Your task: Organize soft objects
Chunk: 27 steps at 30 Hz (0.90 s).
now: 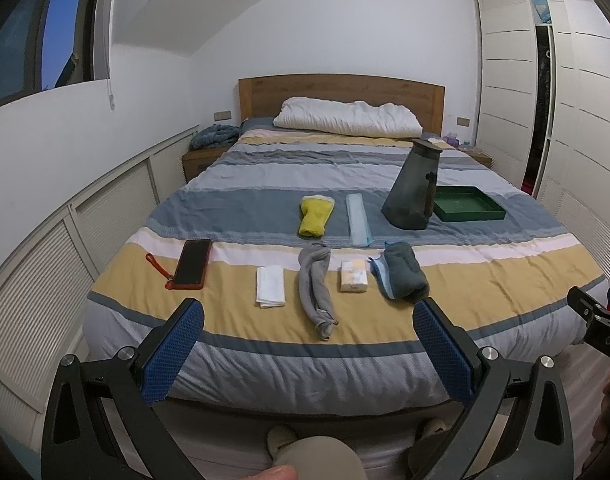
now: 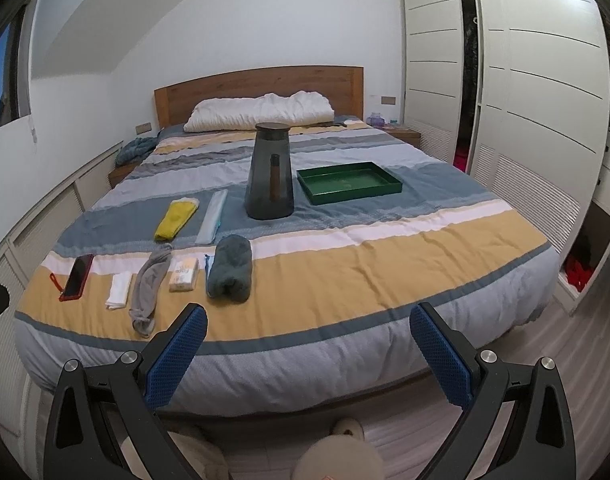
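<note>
A shallow green tray with low straight walls sits right of centre in the right wrist view, on a blue stripe of the bed; nothing lies in it. Just to its left stands a tall dark grey jug, tapered and smooth, with a flat lid and a brownish handle; what it holds cannot be told. The left claw hangs low at the foot of the bed, its jaws spread wide and empty, the blue fingers covered in a dimpled rubbery mesh on black arms. The right claw is posed the same way, jaws wide apart with nothing between them, pointing over the foot edge toward the headboard. The soft things lie in two rows in the lower middle of the left wrist view: a folded white cloth, a long limp grey sock, a small pale tissue pack and a rolled dark teal towel on the yellow stripe; beyond them a plush yellow mitt and a flat, pale blue strip. At the left of the near row lies a dark phone in a red case with a strap. A crumpled white pillow rests against the wooden headboard.
</note>
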Motion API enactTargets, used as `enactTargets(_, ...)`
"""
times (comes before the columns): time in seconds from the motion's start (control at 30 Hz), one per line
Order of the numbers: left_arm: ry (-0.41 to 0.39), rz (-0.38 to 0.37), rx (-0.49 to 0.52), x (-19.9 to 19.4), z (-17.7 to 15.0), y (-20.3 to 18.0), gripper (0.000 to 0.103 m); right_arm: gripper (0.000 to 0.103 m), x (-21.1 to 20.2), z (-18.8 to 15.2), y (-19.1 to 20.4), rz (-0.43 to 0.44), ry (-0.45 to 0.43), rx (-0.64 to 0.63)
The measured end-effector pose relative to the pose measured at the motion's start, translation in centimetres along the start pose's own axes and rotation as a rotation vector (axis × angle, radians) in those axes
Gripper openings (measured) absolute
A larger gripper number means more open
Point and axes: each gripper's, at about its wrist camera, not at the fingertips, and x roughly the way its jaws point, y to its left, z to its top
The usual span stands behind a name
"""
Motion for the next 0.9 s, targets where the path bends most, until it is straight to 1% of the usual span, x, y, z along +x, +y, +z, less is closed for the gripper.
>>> enactTargets(0.37,0.033,0.015,-0.01,4.2,1.4,0.9,0.102,0.103,5.1,2.2,3.3,0.024,0.025,-0.056)
enactTargets(0.6,0.056,0.027,-0.015,6.9,2.2,1.5,0.102,0.103,9.3,3.8,5.6,0.044,0.035,-0.085)
enactTargets(0.9,0.083,0.033,-0.022,10.7,3.3,2.0,0.102,0.103,13.6,5.0,8.3,0.068,0.048,-0.119)
